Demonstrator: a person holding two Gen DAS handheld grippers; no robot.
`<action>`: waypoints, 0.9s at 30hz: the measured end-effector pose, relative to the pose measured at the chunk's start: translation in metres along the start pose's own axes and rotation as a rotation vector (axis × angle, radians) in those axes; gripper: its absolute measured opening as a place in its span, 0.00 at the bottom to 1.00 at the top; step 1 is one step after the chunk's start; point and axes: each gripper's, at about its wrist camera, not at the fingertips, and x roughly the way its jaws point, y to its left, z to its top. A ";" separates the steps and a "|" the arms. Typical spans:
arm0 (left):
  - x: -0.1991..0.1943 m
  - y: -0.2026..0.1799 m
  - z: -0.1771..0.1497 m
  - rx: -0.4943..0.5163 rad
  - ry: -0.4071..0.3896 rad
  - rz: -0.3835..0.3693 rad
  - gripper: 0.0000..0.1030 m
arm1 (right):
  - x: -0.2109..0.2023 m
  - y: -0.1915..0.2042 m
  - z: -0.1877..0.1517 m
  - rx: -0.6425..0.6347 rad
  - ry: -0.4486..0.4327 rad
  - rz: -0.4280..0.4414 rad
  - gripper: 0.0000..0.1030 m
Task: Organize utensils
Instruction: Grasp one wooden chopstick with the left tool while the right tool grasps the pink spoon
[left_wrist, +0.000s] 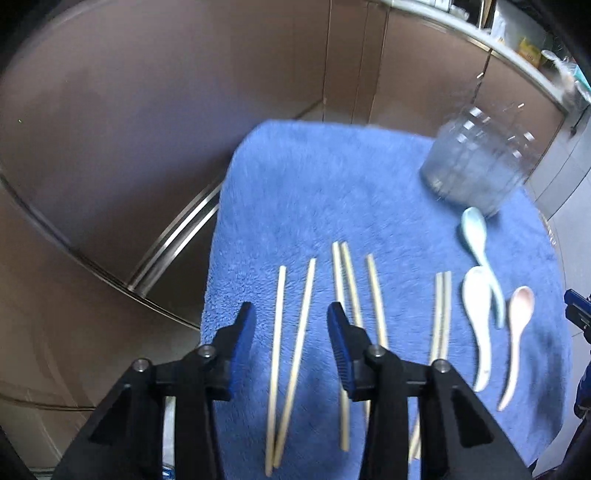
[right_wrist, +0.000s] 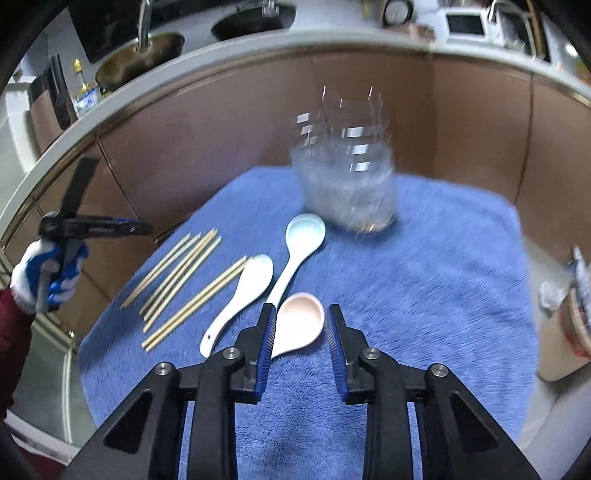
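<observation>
Several wooden chopsticks (left_wrist: 295, 343) lie on a blue towel (left_wrist: 332, 192), also seen in the right wrist view (right_wrist: 177, 280). Three spoons lie to their right: white (right_wrist: 240, 299), light blue (right_wrist: 303, 236), pink (right_wrist: 299, 325). A clear plastic container (right_wrist: 347, 184) stands at the towel's far side, and shows in the left wrist view (left_wrist: 476, 162). My left gripper (left_wrist: 291, 314) is open above two chopsticks. My right gripper (right_wrist: 300, 315) is open, its fingers on either side of the pink spoon's bowl.
Brown cabinet fronts (left_wrist: 147, 110) with metal trim surround the towel. A counter with a sink and faucet (right_wrist: 144, 48) runs behind. A paper cup (right_wrist: 565, 332) stands at the right edge. The left gripper and gloved hand (right_wrist: 55, 266) show at the left.
</observation>
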 end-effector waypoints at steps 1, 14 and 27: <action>0.007 0.002 0.001 0.002 0.013 -0.008 0.34 | 0.007 -0.002 0.000 0.005 0.018 0.011 0.26; 0.064 0.013 0.018 0.064 0.147 0.002 0.16 | 0.065 -0.026 0.007 0.014 0.140 0.082 0.26; 0.070 0.008 0.025 0.064 0.155 0.014 0.05 | 0.097 -0.026 0.013 0.001 0.225 0.165 0.09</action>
